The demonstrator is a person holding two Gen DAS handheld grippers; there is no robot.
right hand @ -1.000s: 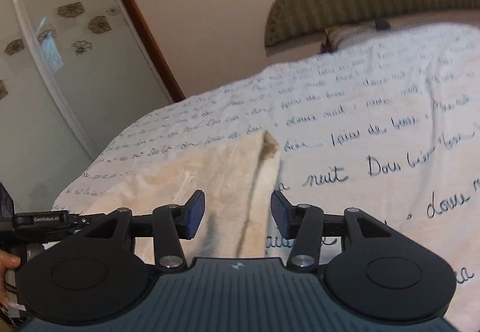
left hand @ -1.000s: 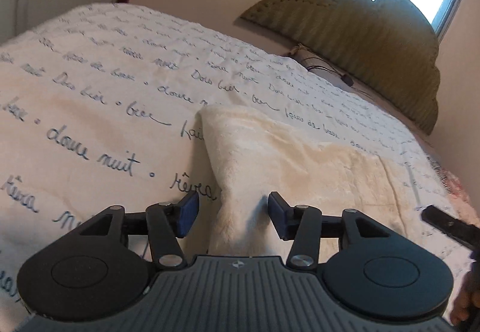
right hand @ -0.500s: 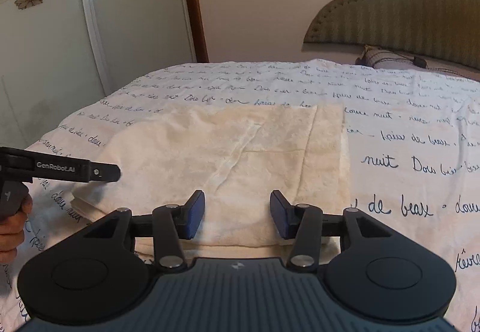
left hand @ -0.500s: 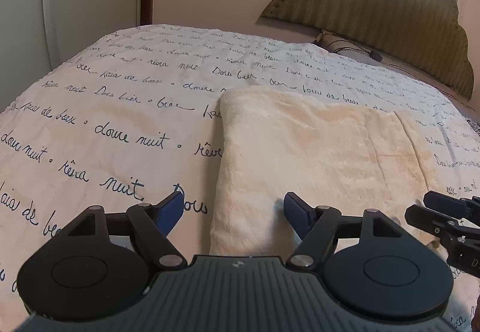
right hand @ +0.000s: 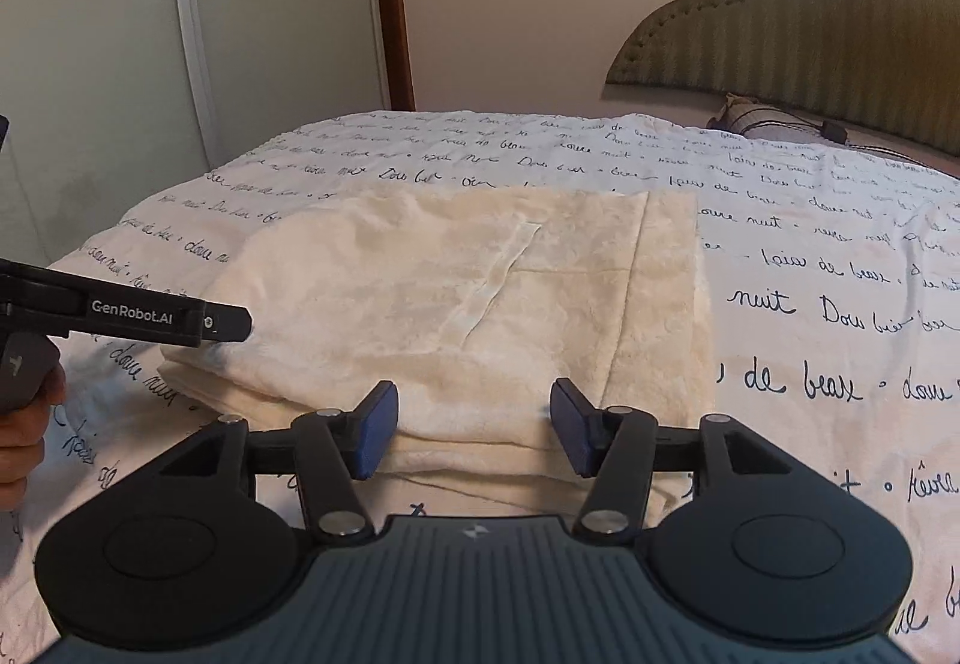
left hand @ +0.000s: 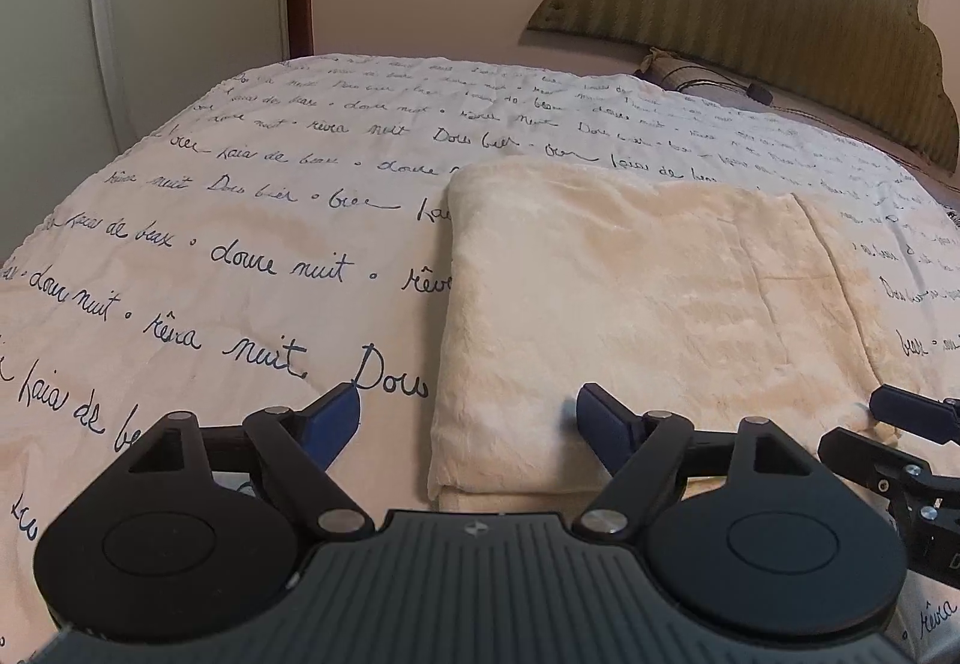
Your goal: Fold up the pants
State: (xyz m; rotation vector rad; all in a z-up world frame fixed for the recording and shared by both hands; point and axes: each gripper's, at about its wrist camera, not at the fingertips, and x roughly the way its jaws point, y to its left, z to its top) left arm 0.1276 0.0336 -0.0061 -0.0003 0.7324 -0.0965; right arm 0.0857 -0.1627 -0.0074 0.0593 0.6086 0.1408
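Cream fleece pants lie folded into a flat rectangle on the bed; they also show in the right wrist view. My left gripper is open and empty, over the near left corner of the pants. My right gripper is open and empty, at the near edge of the pants. The left gripper's finger shows from the side at the pants' left edge. The right gripper's fingers show at the pants' right corner in the left wrist view.
The bed has a white cover with blue script around the pants. A padded olive headboard and a pillow stand at the back right. A wardrobe with flower panels rises at the left.
Both grippers have pulled back and levelled out from low over the pants. The left gripper has opened wider. The pants lie still and folded.
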